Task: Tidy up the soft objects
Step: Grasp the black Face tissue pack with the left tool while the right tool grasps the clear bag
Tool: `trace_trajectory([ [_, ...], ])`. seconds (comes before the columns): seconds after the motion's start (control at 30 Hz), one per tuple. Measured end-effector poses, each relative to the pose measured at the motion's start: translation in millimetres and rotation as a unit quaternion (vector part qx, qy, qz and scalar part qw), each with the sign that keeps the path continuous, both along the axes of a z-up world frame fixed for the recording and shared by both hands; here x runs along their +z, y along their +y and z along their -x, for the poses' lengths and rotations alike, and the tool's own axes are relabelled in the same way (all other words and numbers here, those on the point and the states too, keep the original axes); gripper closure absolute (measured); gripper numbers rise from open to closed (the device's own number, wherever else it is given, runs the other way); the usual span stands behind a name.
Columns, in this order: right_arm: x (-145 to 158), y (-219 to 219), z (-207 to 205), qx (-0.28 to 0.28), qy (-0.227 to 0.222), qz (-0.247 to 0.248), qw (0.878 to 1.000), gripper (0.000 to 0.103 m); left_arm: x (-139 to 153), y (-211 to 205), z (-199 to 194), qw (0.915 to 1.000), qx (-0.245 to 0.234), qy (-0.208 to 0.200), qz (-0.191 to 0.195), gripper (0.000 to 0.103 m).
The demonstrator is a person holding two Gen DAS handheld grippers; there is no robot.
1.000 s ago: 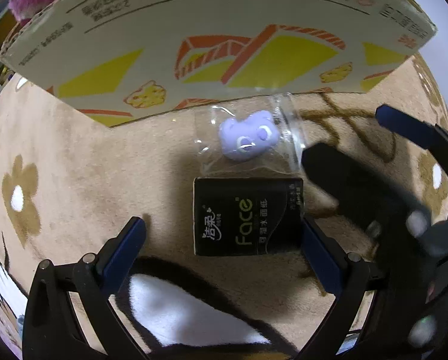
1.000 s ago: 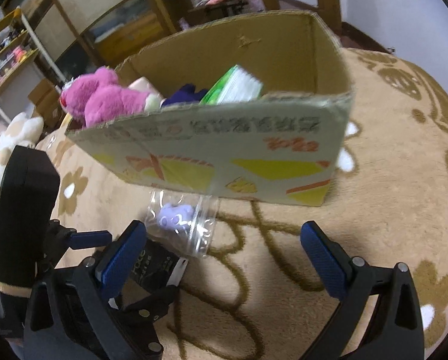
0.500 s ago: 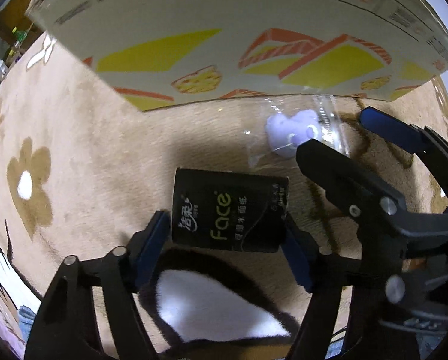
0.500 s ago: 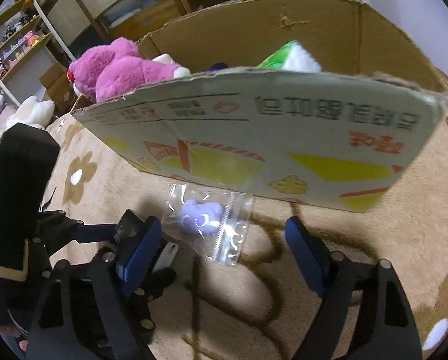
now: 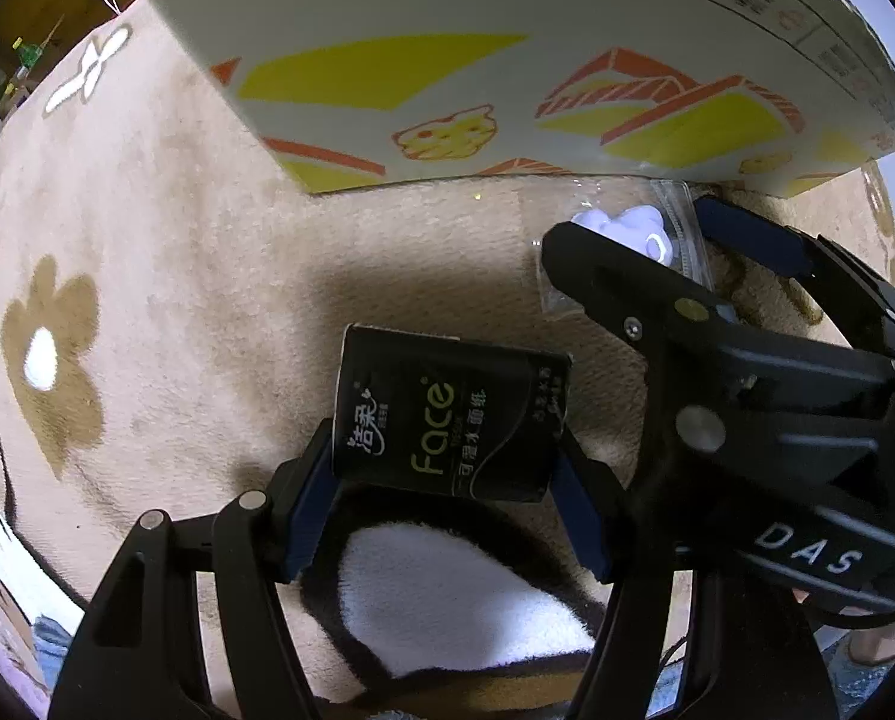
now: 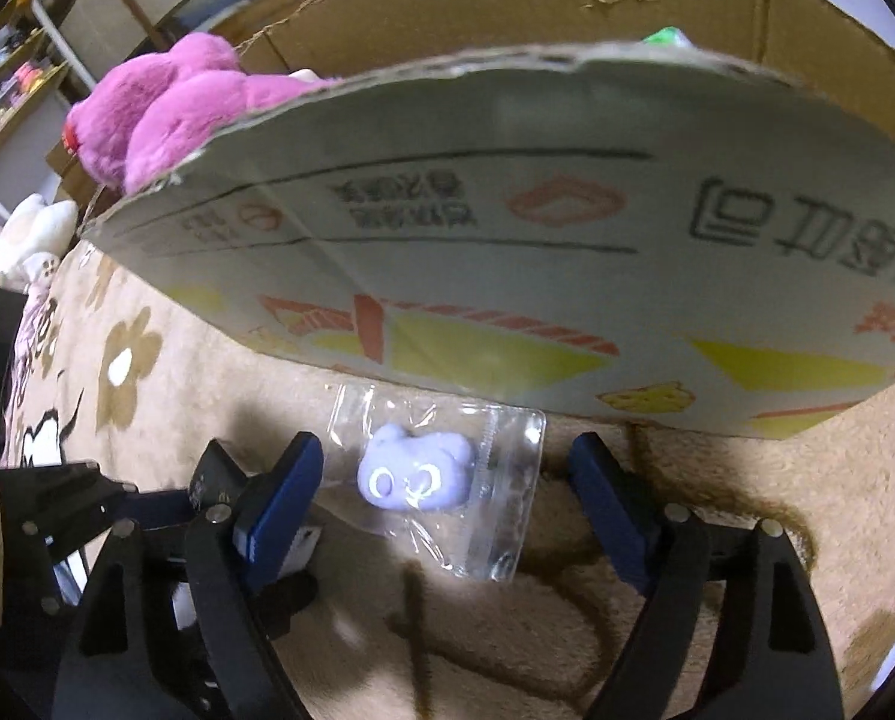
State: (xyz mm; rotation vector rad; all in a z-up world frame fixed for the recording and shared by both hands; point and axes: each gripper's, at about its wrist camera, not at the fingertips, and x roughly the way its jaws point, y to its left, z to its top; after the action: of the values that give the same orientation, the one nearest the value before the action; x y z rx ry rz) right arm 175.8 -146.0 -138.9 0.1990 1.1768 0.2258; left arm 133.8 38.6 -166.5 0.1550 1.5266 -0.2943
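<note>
Left gripper [image 5: 447,480]: jaws closing, pads pressed on the black tissue pack [image 5: 453,414], held at 6 o'clock. Right gripper [image 6: 447,498]: jaws opening, bracketing the bagged lilac toy [image 6: 414,471], untouched. Pickup judged underway; a lift over the cardboard box [image 6: 507,228] rim at 12 o'clock is required next. Pink plush [image 6: 165,102] is noted inside

Dim warm light, dark shadows on the carpet [image 5: 165,252], fisheye-bent edges, slight blur.

2 close wrist views, shared carton [image 5: 507,60] and carpet [image 6: 747,540]
</note>
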Motion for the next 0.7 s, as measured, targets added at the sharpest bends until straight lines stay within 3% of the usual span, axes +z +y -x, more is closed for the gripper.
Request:
trace_trajectory([
  [0.27,-10.4,16.5,0.7,0.017,0.008,0.05,0.999,0.006,6.8,11.1,-3.1,1.0,0.007,0.005,0.003,0.037],
  [0.47,-12.7,27.3,1.8,0.022,0.013,0.098,0.995,0.024,13.1,5.1,0.3,1.0,0.004,0.002,-0.003,0.037],
  [0.53,-9.9,21.5,2.6,0.008,0.014,0.097,0.995,0.04,14.4,7.2,0.1,1.0,0.003,0.001,-0.004,0.037],
  [0.7,-4.5,11.2,7.1,-0.002,0.019,0.077,0.997,0.051,12.6,-13.2,8.0,1.0,0.002,-0.004,-0.009,0.037],
])
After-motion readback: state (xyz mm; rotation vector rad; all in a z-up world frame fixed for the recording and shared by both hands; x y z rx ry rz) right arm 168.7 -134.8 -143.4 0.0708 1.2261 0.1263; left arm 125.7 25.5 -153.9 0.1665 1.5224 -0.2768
